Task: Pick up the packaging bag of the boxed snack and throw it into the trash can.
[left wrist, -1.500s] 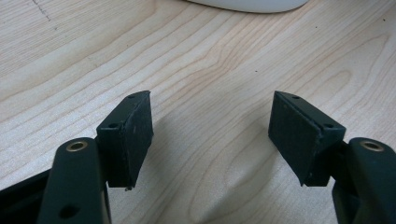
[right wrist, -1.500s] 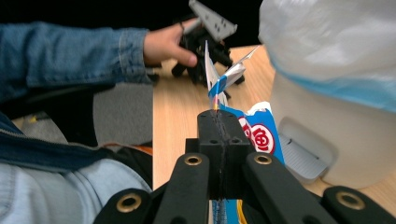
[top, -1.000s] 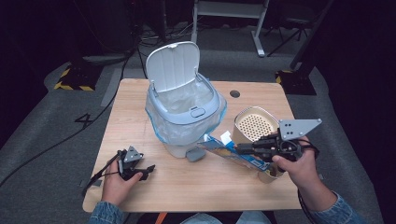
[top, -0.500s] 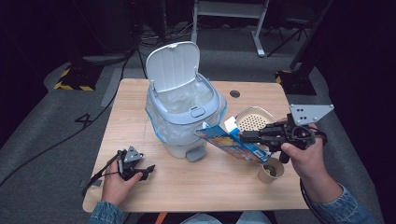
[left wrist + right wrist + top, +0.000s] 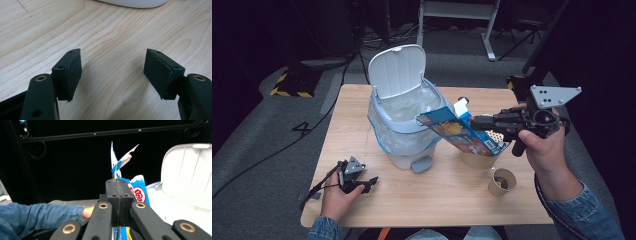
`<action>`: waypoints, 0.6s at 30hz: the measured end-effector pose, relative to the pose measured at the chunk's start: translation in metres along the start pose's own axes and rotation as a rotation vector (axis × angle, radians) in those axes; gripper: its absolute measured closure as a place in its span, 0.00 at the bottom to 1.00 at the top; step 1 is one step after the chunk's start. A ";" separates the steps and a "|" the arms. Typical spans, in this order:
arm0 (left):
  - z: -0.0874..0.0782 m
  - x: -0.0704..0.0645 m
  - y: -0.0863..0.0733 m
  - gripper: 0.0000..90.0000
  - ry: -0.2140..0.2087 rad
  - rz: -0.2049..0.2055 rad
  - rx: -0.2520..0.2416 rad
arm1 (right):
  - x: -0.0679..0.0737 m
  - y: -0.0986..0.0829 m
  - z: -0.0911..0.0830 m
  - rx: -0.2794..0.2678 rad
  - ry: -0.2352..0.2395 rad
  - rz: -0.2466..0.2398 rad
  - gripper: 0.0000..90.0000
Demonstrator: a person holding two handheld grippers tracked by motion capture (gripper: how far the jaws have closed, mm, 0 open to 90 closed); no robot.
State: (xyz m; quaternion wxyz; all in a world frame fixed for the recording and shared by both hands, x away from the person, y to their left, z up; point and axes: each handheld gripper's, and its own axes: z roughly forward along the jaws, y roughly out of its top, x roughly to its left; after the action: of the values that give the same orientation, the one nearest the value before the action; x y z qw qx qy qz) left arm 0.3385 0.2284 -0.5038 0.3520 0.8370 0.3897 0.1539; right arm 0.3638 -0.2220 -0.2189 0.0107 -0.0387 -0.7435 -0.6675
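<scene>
A pale blue pedal bin point(image 5: 399, 132) with its white lid point(image 5: 397, 70) raised stands mid-table. My right gripper point(image 5: 474, 122) is shut on a flattened blue snack carton point(image 5: 459, 131), held tilted in the air with its far end over the bin's right rim. In the right gripper view the jaws point(image 5: 117, 187) are pressed together on the carton point(image 5: 138, 192), and the bin lid point(image 5: 187, 170) is to the right. My left gripper point(image 5: 362, 182) rests at the table's front left, open, with bare wood between its pads point(image 5: 71, 72).
A beige perforated bowl point(image 5: 479, 159) sits under the carton, right of the bin. A paper cup point(image 5: 502, 181) stands in front of it. The bin's foot pedal point(image 5: 422, 164) faces me. The bin's base point(image 5: 132, 2) lies just ahead of the left gripper.
The right gripper has lifted the carton and carried it left and back, so its end now overhangs the bin. The left gripper has stayed put.
</scene>
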 end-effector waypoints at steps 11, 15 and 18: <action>0.000 0.000 0.000 0.35 0.001 0.004 0.001 | -0.017 0.040 0.028 -0.051 -0.032 -0.042 1.00; 0.000 0.000 0.000 0.35 0.002 0.004 0.001 | -0.028 0.050 0.044 -0.062 -0.048 -0.069 1.00; 0.000 0.000 0.000 0.35 0.001 0.004 0.001 | -0.034 0.055 0.051 -0.074 -0.053 -0.076 1.00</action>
State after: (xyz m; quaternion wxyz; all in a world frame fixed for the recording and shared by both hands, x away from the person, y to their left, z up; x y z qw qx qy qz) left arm 0.3385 0.2283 -0.5037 0.3510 0.8379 0.3884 0.1547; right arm 0.4039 -0.1665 -0.1723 -0.0358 -0.0287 -0.7192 -0.6932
